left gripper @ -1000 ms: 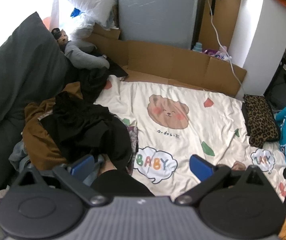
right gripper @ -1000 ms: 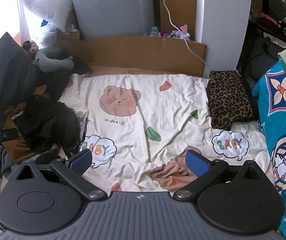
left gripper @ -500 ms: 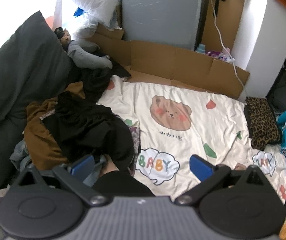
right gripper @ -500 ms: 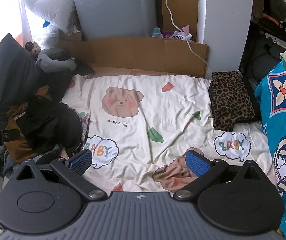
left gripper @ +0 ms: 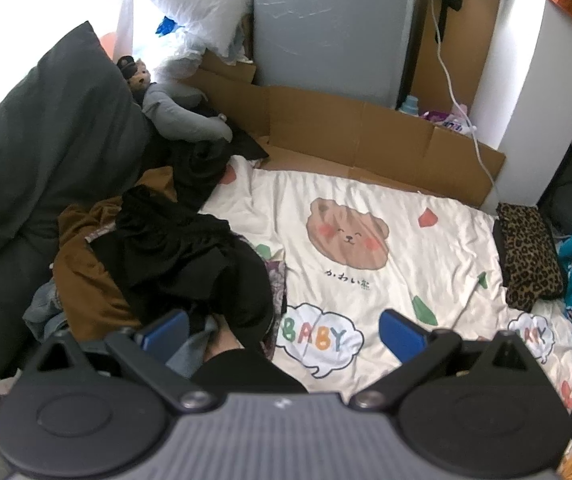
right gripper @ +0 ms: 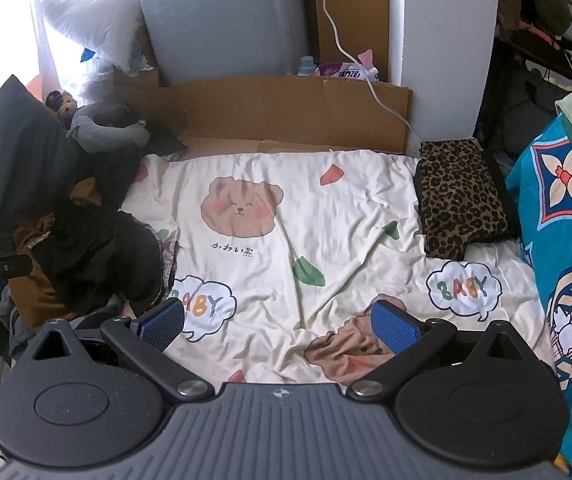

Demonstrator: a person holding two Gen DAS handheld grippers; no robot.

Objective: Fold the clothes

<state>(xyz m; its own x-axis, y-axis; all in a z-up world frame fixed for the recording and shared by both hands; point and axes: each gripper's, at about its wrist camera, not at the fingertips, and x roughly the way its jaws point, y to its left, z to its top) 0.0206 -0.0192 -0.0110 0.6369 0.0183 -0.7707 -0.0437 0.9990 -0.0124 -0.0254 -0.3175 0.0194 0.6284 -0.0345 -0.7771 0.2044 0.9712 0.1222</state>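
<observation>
- Bed scene through two wrist cameras, both looking down over a cream sheet (right gripper: 326,216) printed with a bear face, "BABY" clouds and small green and red shapes.
- Left gripper (left gripper: 283,330) spread wide, blue pads far apart, nothing held; hovering above the near left edge of the sheet, beside the pile.
- Right gripper (right gripper: 277,322) likewise wide open and empty, above the near edge of the sheet.
- Pile of clothes (left gripper: 173,256) heaped at the left edge of the sheet: limp black fabric on top, crumpled into soft folds, over a brown garment (left gripper: 85,280) with a matte, heavier look, and a scrap of faded denim (left gripper: 43,312) underneath.
- Judged unfolded: no flat faces or straight edges anywhere in the pile.
- Leopard-print piece (right gripper: 460,200) at the right edge of the sheet, lying as a neat rectangular block; likely already folded and set aside.
- Middle of the sheet bare, only lightly wrinkled; looks like the folding space.
- Judged early in the task: perhaps one item done, the whole pile left, no garment laid out yet.
- Dark grey pillow (left gripper: 37,152) past the pile, plump and smooth.
- Cardboard (right gripper: 286,112) standing along the far edge, stiff and creased.
- Turquoise patterned cloth (right gripper: 566,240) beyond the right edge, bright and flat-printed.
</observation>
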